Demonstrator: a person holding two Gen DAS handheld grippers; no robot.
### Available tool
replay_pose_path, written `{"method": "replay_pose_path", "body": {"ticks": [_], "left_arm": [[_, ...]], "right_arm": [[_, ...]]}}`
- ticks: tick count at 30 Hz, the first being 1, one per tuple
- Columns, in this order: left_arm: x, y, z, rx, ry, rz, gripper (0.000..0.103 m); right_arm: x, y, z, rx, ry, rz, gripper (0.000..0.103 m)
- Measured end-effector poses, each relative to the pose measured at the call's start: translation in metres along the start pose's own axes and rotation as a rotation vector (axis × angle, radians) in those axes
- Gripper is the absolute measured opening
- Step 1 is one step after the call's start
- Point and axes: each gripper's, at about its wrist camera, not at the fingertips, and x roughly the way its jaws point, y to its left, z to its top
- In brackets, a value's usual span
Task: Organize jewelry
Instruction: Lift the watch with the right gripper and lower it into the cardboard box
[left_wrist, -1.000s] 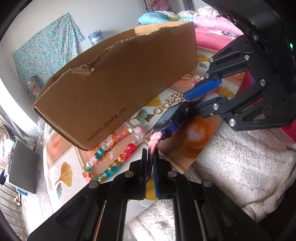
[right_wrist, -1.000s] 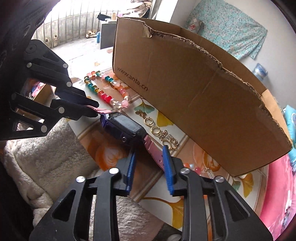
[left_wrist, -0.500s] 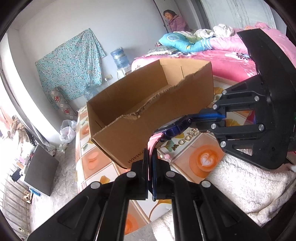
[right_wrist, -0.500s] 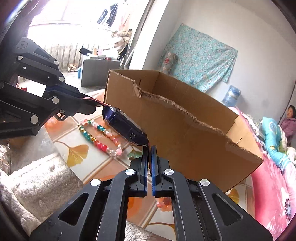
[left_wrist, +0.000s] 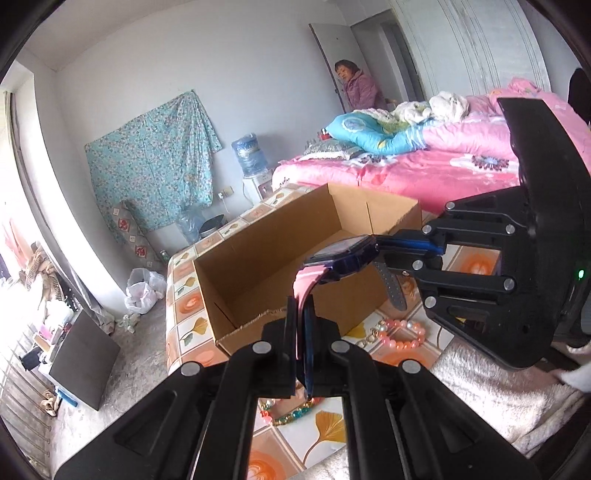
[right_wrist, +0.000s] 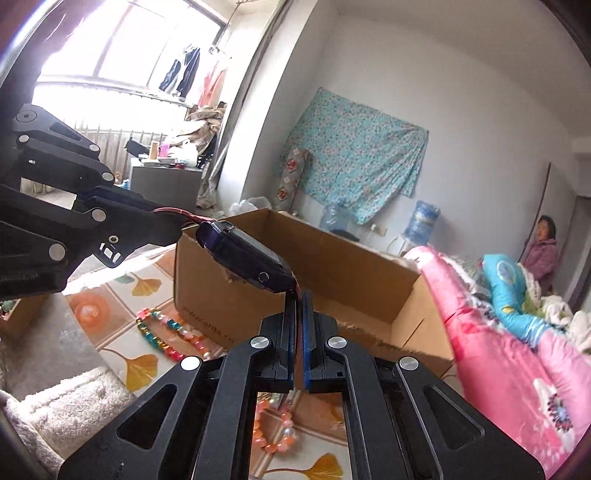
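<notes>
Where pink bed (left_wrist: 424, 170) meets wall, patterned tabletop (left_wrist: 184, 325) bears cardboard box (left_wrist: 280, 236).

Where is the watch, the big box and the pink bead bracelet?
Purple watch with pink strap (left_wrist: 345, 254), left wrist view, on its dark face.
Open brown cardboard box (left_wrist: 266, 243), left wrist view, on its inner wall.
Pink bead bracelet (left_wrist: 400, 334), left wrist view, on its beads.

The left gripper (left_wrist: 302, 332) covers most of the multicoloured bead necklace (left_wrist: 291, 412). The pink bead bracelet (right_wrist: 275, 430) sits half behind the right gripper (right_wrist: 298, 332). The cardboard box (right_wrist: 332, 273) lettering is blurred.
</notes>
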Motion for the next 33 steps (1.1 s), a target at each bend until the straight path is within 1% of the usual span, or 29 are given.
{"method": "replay_pose_path", "body": {"ticks": [2,4,6,8,10,11,12,14,16,17,21,22,24,26,27,29,30,32,33], "left_arm": [[-0.002,0.012,0.015,-0.045,-0.031,-0.035,0.003],[0.002,0.026,0.032,-0.093,-0.053,-0.076,0.003],[0.011,0.038,0.049,-0.125,-0.058,-0.107,0.003],[0.031,0.046,0.064,-0.137,-0.044,-0.121,0.003],[0.061,0.056,0.077,-0.167,0.013,-0.152,0.003],[0.079,0.062,0.082,-0.192,0.055,-0.173,0.003],[0.098,0.068,0.085,-0.222,0.105,-0.193,0.003],[0.137,0.076,0.086,-0.261,0.213,-0.233,0.003],[0.176,0.082,0.085,-0.301,0.336,-0.272,0.003],[0.194,0.085,0.083,-0.324,0.394,-0.289,0.003],[0.245,0.096,0.07,-0.407,0.55,-0.331,0.005],[0.255,0.096,0.067,-0.42,0.583,-0.34,0.005],[0.27,0.1,0.063,-0.428,0.63,-0.332,0.006],[0.282,0.101,0.058,-0.429,0.675,-0.33,0.006],[0.288,0.103,0.056,-0.431,0.698,-0.323,0.006],[0.297,0.105,0.053,-0.423,0.729,-0.307,0.008],[0.301,0.107,0.051,-0.433,0.736,-0.309,0.011],[0.308,0.111,0.05,-0.452,0.754,-0.297,0.013],[0.309,0.113,0.051,-0.459,0.747,-0.292,0.019]], "right_arm": [[0.001,-0.007,0.015,-0.039,-0.023,-0.041,0.002],[0.009,-0.02,0.028,-0.063,-0.03,-0.051,0.002],[0.025,-0.039,0.041,-0.054,0.002,-0.007,0.002],[0.053,-0.062,0.051,0.001,0.077,0.096,0.001],[0.088,-0.087,0.058,0.061,0.178,0.203,0.001],[0.109,-0.097,0.06,0.085,0.252,0.269,0.001],[0.13,-0.105,0.06,0.108,0.324,0.324,0.001],[0.171,-0.114,0.055,0.128,0.455,0.392,0.001],[0.205,-0.114,0.047,0.119,0.566,0.42,0.001],[0.222,-0.111,0.041,0.107,0.635,0.446,0.001],[0.269,-0.092,0.015,0.089,0.842,0.528,0.001],[0.276,-0.09,0.012,0.093,0.874,0.536,0.001],[0.289,-0.087,0.005,0.111,0.939,0.569,0.002],[0.308,-0.087,-0.001,0.129,0.997,0.589,0.004],[0.315,-0.088,-0.003,0.141,1.012,0.594,0.005],[0.326,-0.089,-0.009,0.163,1.049,0.574,0.008],[0.33,-0.09,-0.011,0.178,1.058,0.575,0.008],[0.334,-0.092,-0.015,0.208,1.065,0.569,0.01],[0.335,-0.092,-0.017,0.214,1.06,0.562,0.013]]}}
